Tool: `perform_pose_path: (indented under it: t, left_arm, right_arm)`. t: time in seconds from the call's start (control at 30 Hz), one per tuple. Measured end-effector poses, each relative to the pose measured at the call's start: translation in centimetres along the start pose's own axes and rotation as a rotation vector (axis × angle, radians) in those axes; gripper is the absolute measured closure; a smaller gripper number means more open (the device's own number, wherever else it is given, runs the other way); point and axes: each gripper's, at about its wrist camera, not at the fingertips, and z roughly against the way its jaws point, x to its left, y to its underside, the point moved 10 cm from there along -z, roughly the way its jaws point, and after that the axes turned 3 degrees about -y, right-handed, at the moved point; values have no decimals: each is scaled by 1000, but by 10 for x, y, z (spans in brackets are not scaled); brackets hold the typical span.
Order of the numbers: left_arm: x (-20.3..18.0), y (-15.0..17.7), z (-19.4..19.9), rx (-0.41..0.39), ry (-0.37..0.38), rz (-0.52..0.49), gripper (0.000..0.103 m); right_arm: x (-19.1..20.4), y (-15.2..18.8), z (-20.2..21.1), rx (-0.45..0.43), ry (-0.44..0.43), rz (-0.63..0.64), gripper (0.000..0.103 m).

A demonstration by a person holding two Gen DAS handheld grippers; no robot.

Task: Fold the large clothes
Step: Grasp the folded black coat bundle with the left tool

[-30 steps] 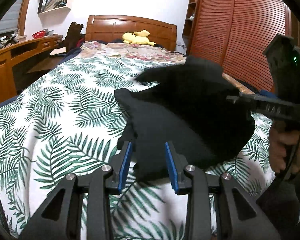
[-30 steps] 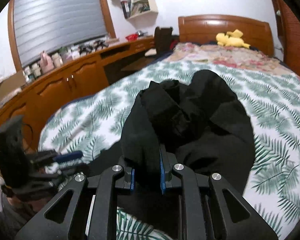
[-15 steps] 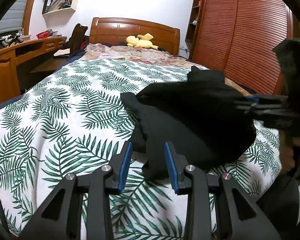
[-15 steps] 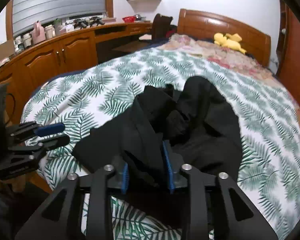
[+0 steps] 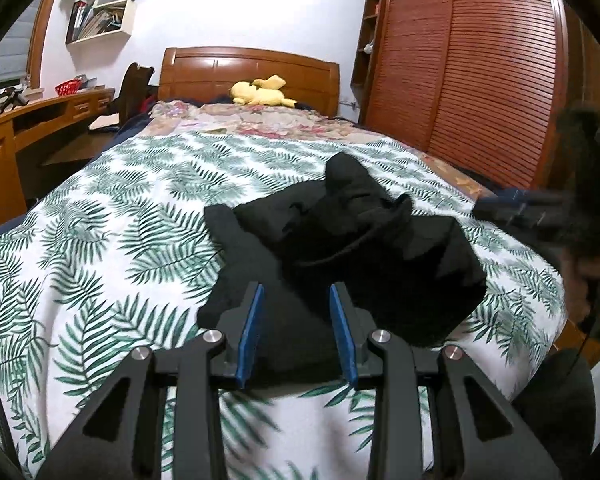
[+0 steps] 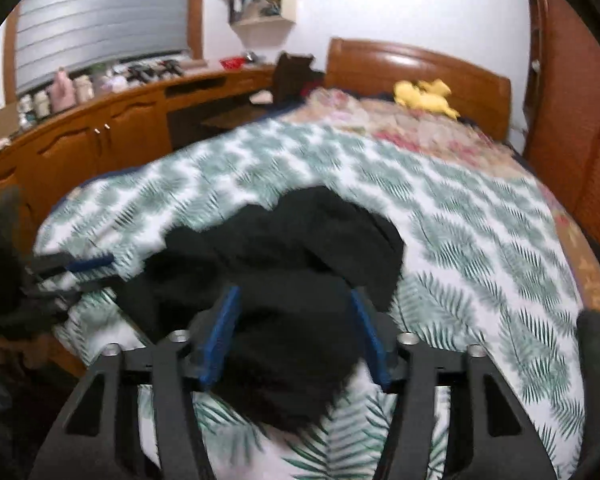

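Note:
A black garment [image 5: 352, 256] lies bunched in a heap on the leaf-print bedspread [image 5: 112, 236] near the foot of the bed. My left gripper [image 5: 296, 332] is open, its blue pads straddling the garment's near edge without holding it. My right gripper [image 6: 296, 332] is open wide just over the garment [image 6: 300, 280] and holds nothing. The right gripper also shows blurred at the right edge of the left wrist view [image 5: 540, 216], and the left gripper shows at the left edge of the right wrist view [image 6: 60, 276].
A yellow plush toy [image 5: 260, 94] lies by the wooden headboard [image 5: 248, 70]. A wooden desk and cabinets [image 6: 100, 140] run along the left side of the bed. A louvred wardrobe [image 5: 480, 72] stands on the right. A floral blanket [image 5: 252, 120] covers the bed's head.
My right gripper opened and let go of the black garment, which dropped into a heap on the bed. My left gripper stayed open and moved closer over the garment's near edge.

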Motion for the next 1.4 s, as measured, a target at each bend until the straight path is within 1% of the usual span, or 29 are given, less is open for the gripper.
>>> perform_pose_path:
  t: [0.03,0.1,0.17,0.23,0.3,0.4,0.53,0.67,0.83,0.87,0.9,0.93,0.97,1.0,1.1,1.23,1.27,1.3,1.33,1.4]
  left_arm:
    - [-5,-3,0,-8,10,0,70]
    - [-12,-7,-1,-19,17,-3,70]
    - [-21,-12,-1,-36,23,-8,70]
    - [-27,-16,-2,-47,29,-9,70]
    - [-36,-19,-3,-56,42,-9,70]
    - [-44,-22,-7,-55,47,-11,68]
    - [-53,-20,-22,-24,19,-33,67]
    - [-54,-14,-39,20,3,-33,67]
    - [-54,-10,-47,36,18,-8,68]
    - [-55,-10,-48,39,25,-15,70]
    - [-56,-11,-47,38,40,-23,84]
    - [-56,-11,-48,41,44,-25,96]
    - [-55,-12,-47,42,47,-24,99]
    - [-54,-14,-44,36,45,-29,101]
    - [-46,-21,-33,-7,2,-44,101]
    - [-15,-27,-20,-45,-63,-4,101]
    - [-5,-26,-19,-45,-81,1,101]
    - [6,-25,-18,-45,-105,8,101]
    - [16,-22,-18,-37,-130,12,101]
    - [32,-15,-20,-20,-149,29,101]
  right_arm:
    - [-5,8,-4,15,0,-9,57]
    - [-15,24,-13,45,-8,-34,60]
    - [-18,37,-24,64,-45,-60,61]
    - [-16,44,-30,73,-83,-77,64]
    - [-11,52,-36,82,-125,-103,64]
    - [-7,55,-39,74,-141,-100,64]
    - [-7,60,-40,63,-176,-116,64]
    - [-6,64,-39,60,-186,-107,64]
    - [-5,64,-38,60,-189,-90,64]
    - [-4,64,-37,59,-187,-86,64]
    - [-4,63,-37,59,-186,-84,63]
    - [-4,62,-36,58,-183,-82,63]
    - [-4,60,-36,56,-182,-82,63]
    - [-5,57,-34,51,-181,-82,63]
    - [-5,47,-29,32,-190,-83,63]
    - [4,26,-23,-1,-196,-48,64]
    - [6,21,-23,-8,-197,-35,66]
    - [11,16,-24,-12,-203,-19,74]
    - [19,11,-26,-10,-220,-4,75]
    - [35,4,-32,-7,-238,24,75]
